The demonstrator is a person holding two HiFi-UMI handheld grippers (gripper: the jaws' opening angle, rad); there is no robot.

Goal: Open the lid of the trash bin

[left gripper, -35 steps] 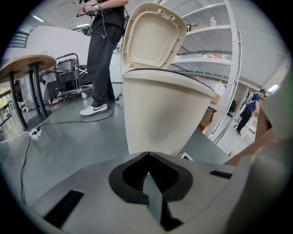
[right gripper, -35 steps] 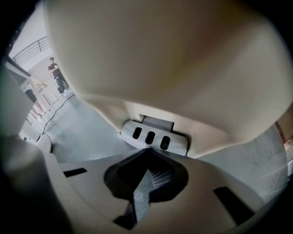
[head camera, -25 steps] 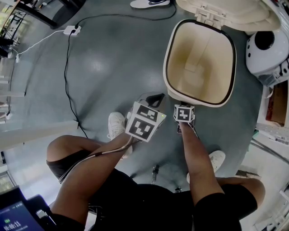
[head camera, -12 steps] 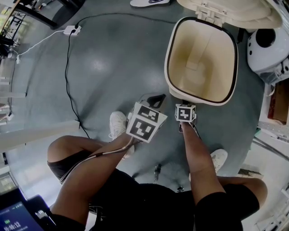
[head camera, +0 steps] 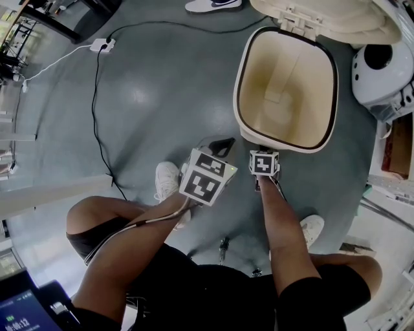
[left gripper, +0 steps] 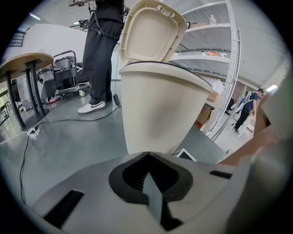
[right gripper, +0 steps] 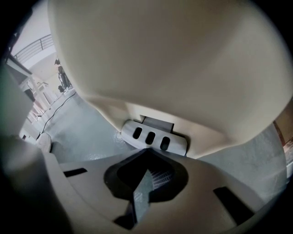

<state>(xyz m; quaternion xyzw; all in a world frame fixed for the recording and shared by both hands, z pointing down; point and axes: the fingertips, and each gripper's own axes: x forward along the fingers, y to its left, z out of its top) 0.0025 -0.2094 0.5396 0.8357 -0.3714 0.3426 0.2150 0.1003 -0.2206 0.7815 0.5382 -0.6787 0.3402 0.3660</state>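
Note:
The cream trash bin [head camera: 284,146] stands open and empty, its lid [head camera: 323,19] swung up at the far side. In the left gripper view the bin [left gripper: 155,109] rises just ahead with the lid [left gripper: 151,32] upright behind it. My left gripper [head camera: 223,143] hovers shut and empty beside the bin's near left corner. My right gripper [head camera: 262,152] is low at the bin's front, shut with nothing between its jaws. In the right gripper view its tips [right gripper: 146,151] sit right at the grey foot pedal [right gripper: 154,137] under the bin's wall [right gripper: 160,59]; whether they touch the pedal I cannot tell.
A black cable [head camera: 97,110] runs across the grey floor to a white adapter [head camera: 102,43]. A white rounded appliance [head camera: 381,71] stands to the right of the bin. A person [left gripper: 103,55] stands behind the bin, with metal shelving [left gripper: 219,55] to the right.

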